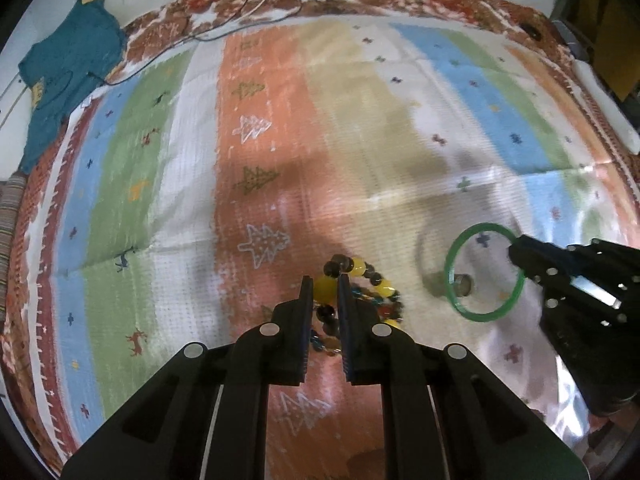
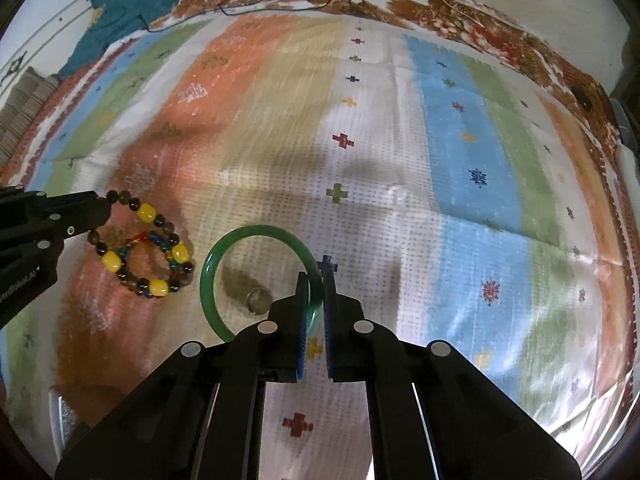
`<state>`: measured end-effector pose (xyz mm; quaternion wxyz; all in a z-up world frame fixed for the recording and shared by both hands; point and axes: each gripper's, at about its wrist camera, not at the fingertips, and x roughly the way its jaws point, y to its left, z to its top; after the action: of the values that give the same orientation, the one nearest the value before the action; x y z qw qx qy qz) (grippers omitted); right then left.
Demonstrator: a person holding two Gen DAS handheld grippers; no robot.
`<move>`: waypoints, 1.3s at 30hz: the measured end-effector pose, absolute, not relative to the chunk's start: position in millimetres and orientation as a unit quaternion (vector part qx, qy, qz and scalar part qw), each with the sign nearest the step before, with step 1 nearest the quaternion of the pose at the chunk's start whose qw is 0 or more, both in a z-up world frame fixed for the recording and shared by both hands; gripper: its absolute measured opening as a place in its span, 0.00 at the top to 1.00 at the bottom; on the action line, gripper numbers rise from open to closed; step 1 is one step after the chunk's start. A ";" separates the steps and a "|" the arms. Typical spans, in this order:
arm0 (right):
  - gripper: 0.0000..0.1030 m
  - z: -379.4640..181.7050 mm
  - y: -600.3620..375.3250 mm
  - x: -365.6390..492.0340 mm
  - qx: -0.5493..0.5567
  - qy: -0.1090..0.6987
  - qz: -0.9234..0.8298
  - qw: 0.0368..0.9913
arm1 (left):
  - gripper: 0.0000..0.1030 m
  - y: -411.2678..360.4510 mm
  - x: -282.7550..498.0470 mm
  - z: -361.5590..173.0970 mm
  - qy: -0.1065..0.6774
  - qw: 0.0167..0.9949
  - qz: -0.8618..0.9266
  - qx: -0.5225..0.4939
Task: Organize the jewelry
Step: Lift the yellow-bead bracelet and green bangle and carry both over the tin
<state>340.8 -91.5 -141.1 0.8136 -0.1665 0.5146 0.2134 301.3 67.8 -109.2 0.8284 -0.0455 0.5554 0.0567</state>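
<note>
On the patterned cloth [image 1: 360,120], the left gripper [image 1: 325,280] is pinched narrow on a yellow bead of the beaded bracelet [image 2: 144,252], which lies coiled on the orange stripe. Just to its right, the right gripper [image 2: 316,280] is clamped on the rim of the green bangle [image 2: 212,276], a small silvery ring [image 2: 258,300] lying inside its loop. Both pieces seem gripped for pickup; next, I judge, comes lifting each clear without dragging the ring.

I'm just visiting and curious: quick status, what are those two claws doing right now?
Left gripper shut on beaded bracelet. Right gripper shut on green bangle. Small ring lies inside the bangle's loop.
</note>
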 end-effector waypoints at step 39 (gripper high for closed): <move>0.92 -83.3 -110.3 277.3 -0.156 0.450 0.243 0.845 | 0.89 38.2 223.1 -24.2 0.476 0.877 0.017 -0.068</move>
<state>277.3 -110.3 -83.3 0.8449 -0.1563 0.4505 0.2426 223.1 38.2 -24.2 0.8768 -0.0682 0.4757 0.0172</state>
